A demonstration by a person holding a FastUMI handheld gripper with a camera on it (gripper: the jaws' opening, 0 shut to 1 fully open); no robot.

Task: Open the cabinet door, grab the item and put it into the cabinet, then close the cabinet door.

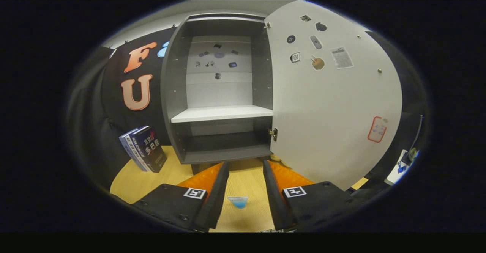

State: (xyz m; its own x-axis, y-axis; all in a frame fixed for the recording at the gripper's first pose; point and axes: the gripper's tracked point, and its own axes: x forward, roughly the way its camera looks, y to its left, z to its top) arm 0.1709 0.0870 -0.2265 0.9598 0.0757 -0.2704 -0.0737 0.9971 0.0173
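The gripper (246, 169) is level, its two fingers (216, 184) spread wide apart, holding nothing.

We read 多巴胺 on the dark blue book (152, 148); the spread fingers of the gripper (245, 163) each carry a square black-and-white code marker (194, 193).

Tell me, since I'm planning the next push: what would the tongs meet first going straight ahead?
Probably the cabinet. The tongs stand open with nothing between them, aimed at its lower front edge below the white shelf; the door is swung open to the right. Depth is unclear.
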